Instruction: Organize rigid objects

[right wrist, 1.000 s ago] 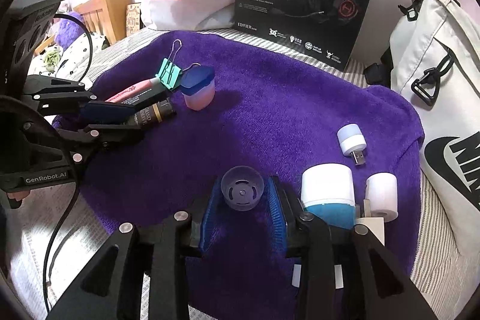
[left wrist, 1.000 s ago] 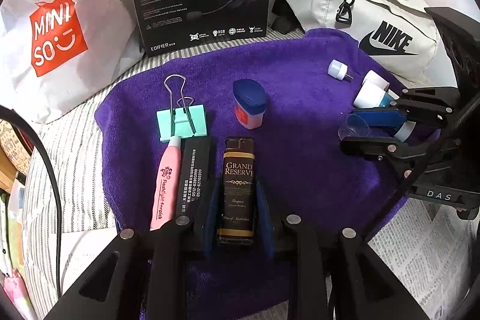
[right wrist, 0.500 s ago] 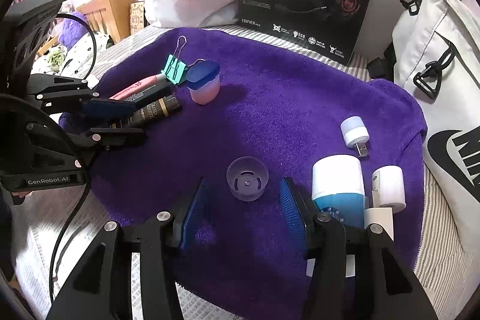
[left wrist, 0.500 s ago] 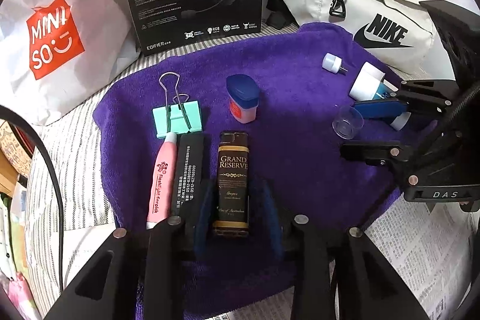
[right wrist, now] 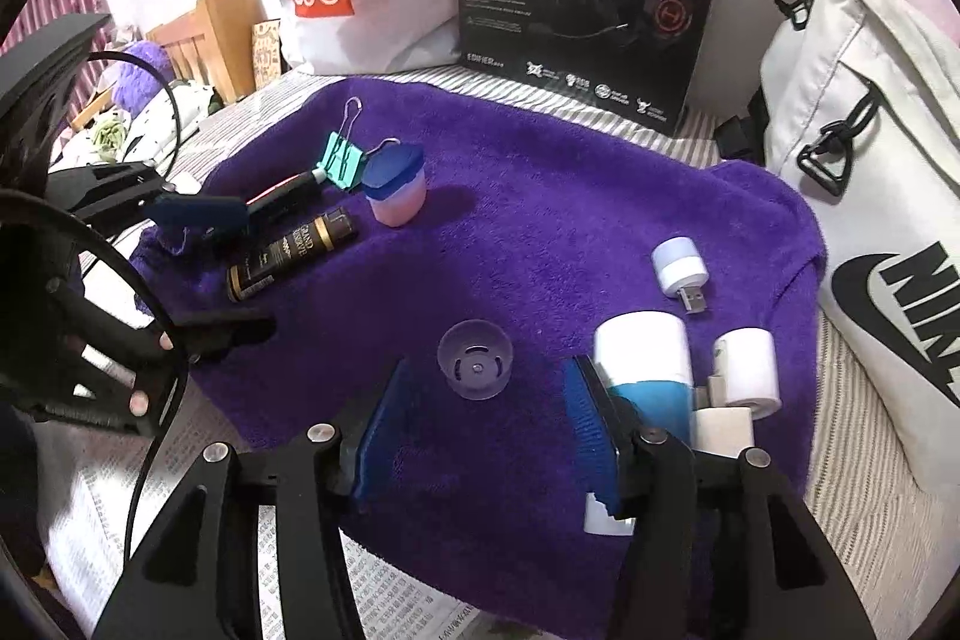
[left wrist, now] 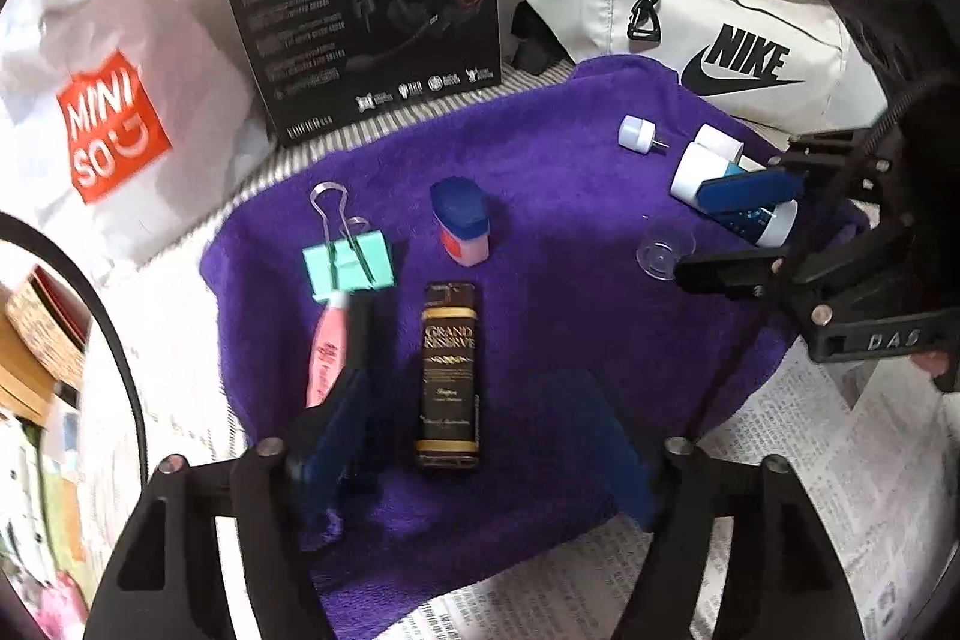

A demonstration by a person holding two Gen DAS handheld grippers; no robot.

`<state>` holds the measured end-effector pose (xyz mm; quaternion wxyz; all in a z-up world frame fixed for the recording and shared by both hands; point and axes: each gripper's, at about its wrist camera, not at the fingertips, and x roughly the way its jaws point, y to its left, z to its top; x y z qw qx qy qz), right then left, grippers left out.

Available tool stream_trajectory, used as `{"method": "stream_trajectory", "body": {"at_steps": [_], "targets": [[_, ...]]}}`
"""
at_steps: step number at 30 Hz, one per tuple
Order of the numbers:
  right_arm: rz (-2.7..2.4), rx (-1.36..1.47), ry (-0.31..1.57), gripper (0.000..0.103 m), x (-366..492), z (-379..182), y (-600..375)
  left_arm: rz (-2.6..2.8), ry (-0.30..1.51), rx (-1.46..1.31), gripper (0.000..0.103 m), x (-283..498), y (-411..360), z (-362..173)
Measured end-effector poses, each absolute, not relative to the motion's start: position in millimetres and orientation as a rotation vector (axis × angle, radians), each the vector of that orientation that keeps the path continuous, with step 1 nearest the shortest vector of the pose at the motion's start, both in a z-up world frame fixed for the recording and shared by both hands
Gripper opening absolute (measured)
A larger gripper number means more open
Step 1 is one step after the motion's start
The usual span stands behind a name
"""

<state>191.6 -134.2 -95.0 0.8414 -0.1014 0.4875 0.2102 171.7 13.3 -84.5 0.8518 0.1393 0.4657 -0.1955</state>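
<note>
Small hard things lie on a purple towel (left wrist: 540,172) on the bed. On one side, a black lighter (left wrist: 450,370) lies flat next to a pink tube (left wrist: 324,358) and a green binder clip (left wrist: 351,265). The left gripper (left wrist: 468,436) is opening, and its blue pads stand apart from the lighter, so nothing is pinched. I think it has just let the lighter go in that row.

On the other side, a little clear cap (right wrist: 475,359) sits upright on the towel. The right gripper (right wrist: 486,424) is opening too. The cap sits just ahead of its pads, and they do not touch it. A blue and white bottle (right wrist: 645,364), a white roll (right wrist: 747,370) and a small plug-in light (right wrist: 681,265) lie close by.

Both steps look like letting go. Next, I guess each hand has to lift away without bumping its thing, then pick something else. The small jar with the blue lid (right wrist: 396,187) stands near the row.

No box or tray is here for sorting. The jar has its lid on, so I cannot tell what is inside. The clear cap looks empty.
</note>
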Motion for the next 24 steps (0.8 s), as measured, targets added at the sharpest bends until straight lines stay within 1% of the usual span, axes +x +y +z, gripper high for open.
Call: {"method": "stream_trajectory", "body": {"at_steps": [3, 8, 13, 14, 15, 16, 17, 20, 22, 24], "targets": [[0.443, -0.208, 1.021, 0.058, 190, -90, -136, -0.418, 0.976, 0.286, 0.073, 171, 15, -80], [0.423, -0.19, 1.016, 0.068, 185, -82, -140, -0.41, 0.978, 0.279, 0.076, 173, 19, -77], [0.41, -0.121, 1.027, 0.07, 175, -76, -147, -0.398, 0.982, 0.26, 0.077, 169, 20, -70], [0.403, -0.111, 1.026, 0.074, 172, -74, -148, -0.396, 0.978, 0.259, 0.078, 167, 20, -67], [0.396, -0.107, 1.024, 0.077, 170, -73, -148, -0.392, 0.975, 0.257, 0.082, 165, 20, -64], [0.384, -0.102, 1.02, 0.083, 167, -70, -149, -0.381, 0.973, 0.252, 0.083, 163, 21, -61], [0.374, -0.098, 1.018, 0.086, 164, -68, -150, -0.374, 0.973, 0.247, 0.083, 161, 21, -58], [0.353, -0.06, 1.017, 0.088, 155, -60, -156, -0.341, 0.966, 0.233, 0.086, 154, 23, -49], [0.324, -0.04, 1.019, 0.092, 148, -55, -160, -0.307, 0.953, 0.217, 0.092, 147, 25, -42], [0.296, -0.024, 1.017, 0.093, 140, -51, -165, -0.29, 0.95, 0.193, 0.094, 141, 28, -38]]}}
